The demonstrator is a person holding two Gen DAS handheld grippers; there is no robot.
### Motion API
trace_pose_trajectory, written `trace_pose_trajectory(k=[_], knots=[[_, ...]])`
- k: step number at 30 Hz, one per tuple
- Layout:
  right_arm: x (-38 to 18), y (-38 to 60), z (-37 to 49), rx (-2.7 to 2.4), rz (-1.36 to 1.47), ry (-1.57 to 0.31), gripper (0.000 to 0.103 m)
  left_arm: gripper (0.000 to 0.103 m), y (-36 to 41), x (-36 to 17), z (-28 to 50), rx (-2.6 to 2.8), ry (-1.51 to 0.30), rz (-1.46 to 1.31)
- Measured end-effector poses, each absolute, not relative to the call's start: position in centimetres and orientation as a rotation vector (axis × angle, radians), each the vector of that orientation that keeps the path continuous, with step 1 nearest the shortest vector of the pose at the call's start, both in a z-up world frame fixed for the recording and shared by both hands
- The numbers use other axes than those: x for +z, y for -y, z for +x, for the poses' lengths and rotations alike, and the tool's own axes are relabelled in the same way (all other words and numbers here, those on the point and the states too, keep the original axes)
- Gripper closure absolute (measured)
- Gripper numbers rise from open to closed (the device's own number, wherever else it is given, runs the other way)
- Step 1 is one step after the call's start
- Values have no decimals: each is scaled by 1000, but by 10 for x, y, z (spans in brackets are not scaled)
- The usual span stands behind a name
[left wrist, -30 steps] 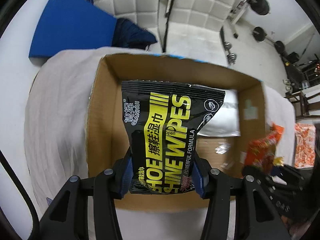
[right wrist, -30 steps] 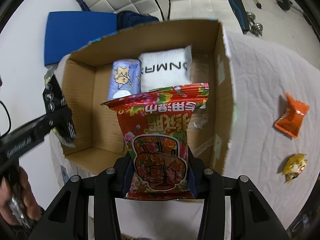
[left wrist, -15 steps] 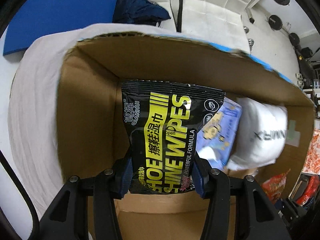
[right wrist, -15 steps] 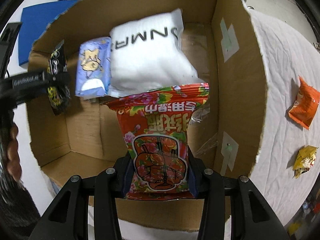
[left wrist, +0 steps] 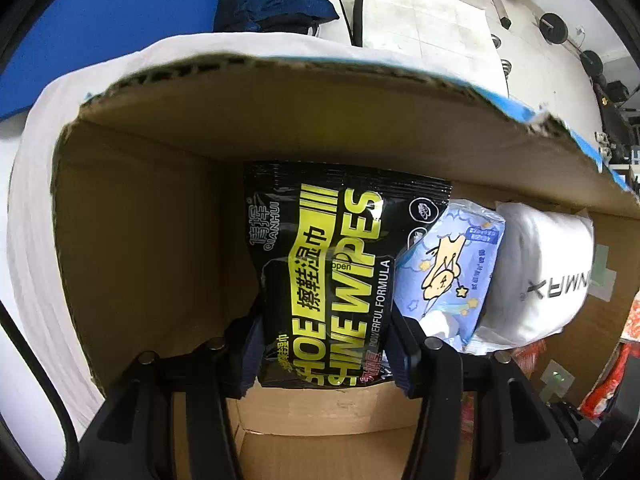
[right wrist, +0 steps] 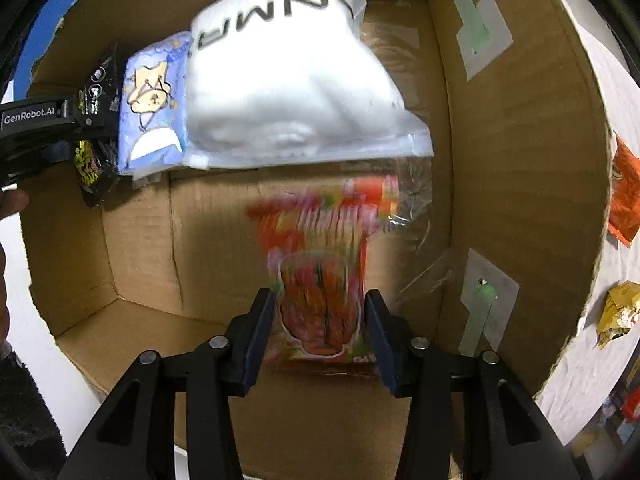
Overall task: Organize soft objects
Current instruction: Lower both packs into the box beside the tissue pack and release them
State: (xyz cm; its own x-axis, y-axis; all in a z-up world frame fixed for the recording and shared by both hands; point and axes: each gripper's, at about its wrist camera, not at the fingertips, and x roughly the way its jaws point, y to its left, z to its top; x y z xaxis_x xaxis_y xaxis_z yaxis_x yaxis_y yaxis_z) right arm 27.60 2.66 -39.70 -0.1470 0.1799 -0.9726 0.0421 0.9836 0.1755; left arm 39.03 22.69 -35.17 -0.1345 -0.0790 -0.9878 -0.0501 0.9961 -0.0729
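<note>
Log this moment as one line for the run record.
left tool: shut on black wipes pack, inside cardboard box | right tool: open, red packet blurred, apparently dropping into box

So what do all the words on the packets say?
"QIANHUI", "SHOE SHINE WIPES", "POWERFUL FORMULA", "open": on the black wipes pack held by the left gripper, beside Chinese characters.
"NMAX", partly hidden, upside down: white pack.
"GenRobot.AI": side of the left gripper, right wrist view.
Blue cartoon pack: print too small to read.
Red packet between the right gripper fingers: too blurred.
</note>
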Motion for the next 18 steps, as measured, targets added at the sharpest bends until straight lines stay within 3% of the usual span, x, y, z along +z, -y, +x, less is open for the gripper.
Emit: trace_pose_trajectory(k=[2, 10, 12, 16, 18], knots=[[-392, -28, 277, 119, 165, -1699, 43, 53, -229, -352, 392, -28, -1713, -111], [-366, -34, 277, 128, 170, -1661, 35, 46, -230, -338, 388, -26, -1706, -131], [-361, -34, 276, 131, 170, -1653, 33, 35, -231, -330, 385, -28, -1690, -149], [-348, -34, 272, 124, 167, -1621, 7, 10, -233, -306, 375, -24, -1623, -140], [-342, -29, 270, 112, 161, -1602, 0, 5, -233, -293, 362, -18, -1592, -122]])
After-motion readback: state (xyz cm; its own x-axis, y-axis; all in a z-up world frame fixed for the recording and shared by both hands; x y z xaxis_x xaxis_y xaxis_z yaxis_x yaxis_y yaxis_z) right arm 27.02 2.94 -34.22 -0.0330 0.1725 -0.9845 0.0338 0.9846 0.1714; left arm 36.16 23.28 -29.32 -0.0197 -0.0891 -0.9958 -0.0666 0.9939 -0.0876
